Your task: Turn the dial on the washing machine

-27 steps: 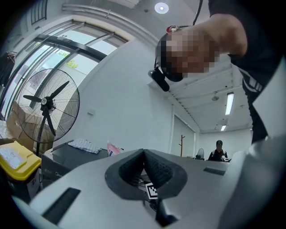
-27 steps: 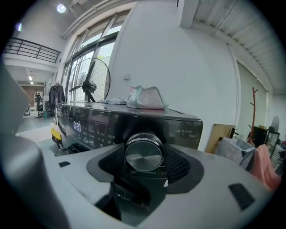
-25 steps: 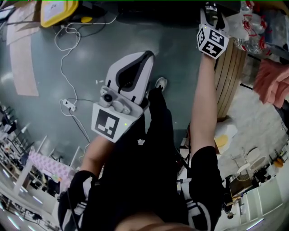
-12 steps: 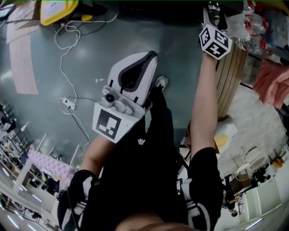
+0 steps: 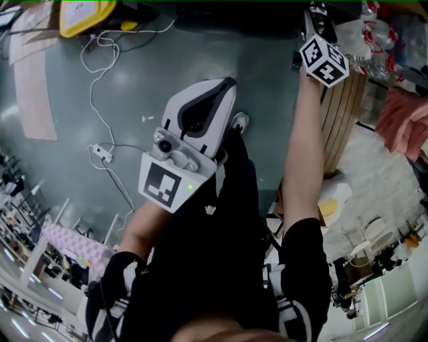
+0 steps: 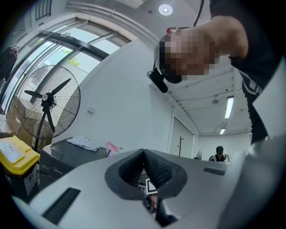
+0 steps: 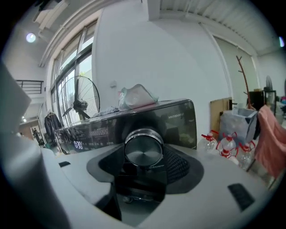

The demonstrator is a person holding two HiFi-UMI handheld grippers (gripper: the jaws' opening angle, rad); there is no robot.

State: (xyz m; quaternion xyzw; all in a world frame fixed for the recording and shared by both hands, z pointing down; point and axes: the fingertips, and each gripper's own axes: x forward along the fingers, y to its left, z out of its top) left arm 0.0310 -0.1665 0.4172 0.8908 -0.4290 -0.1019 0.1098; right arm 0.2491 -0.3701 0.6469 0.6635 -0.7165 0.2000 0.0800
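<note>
In the right gripper view the washing machine's silver dial point(image 7: 144, 150) juts from the glossy black control panel point(image 7: 98, 132), whose display is lit at the left. My right gripper point(image 7: 144, 166) is shut on the dial, with a ribbed pad point(image 7: 178, 164) against its side. In the head view that gripper point(image 5: 314, 13) reaches up to the dark machine front point(image 5: 234, 13), its marker cube point(image 5: 325, 60) tilted. My left gripper point(image 5: 224, 83) hangs at waist height over the floor, away from the machine. Its jaws point(image 6: 144, 154) are shut with nothing in them.
A crumpled plastic bag point(image 7: 136, 96) lies on the machine top. Water bottles point(image 7: 223, 145), a pink cloth point(image 5: 401, 120) and a wooden board point(image 5: 341, 107) stand to the right. A yellow bin point(image 5: 87, 17), a white cable point(image 5: 100, 67) and a power strip point(image 5: 101, 155) are on the floor at left. A standing fan point(image 6: 44, 103) is behind.
The right gripper's marker cube has rolled clockwise and shifted slightly right while staying at the machine. The left gripper has hardly moved.
</note>
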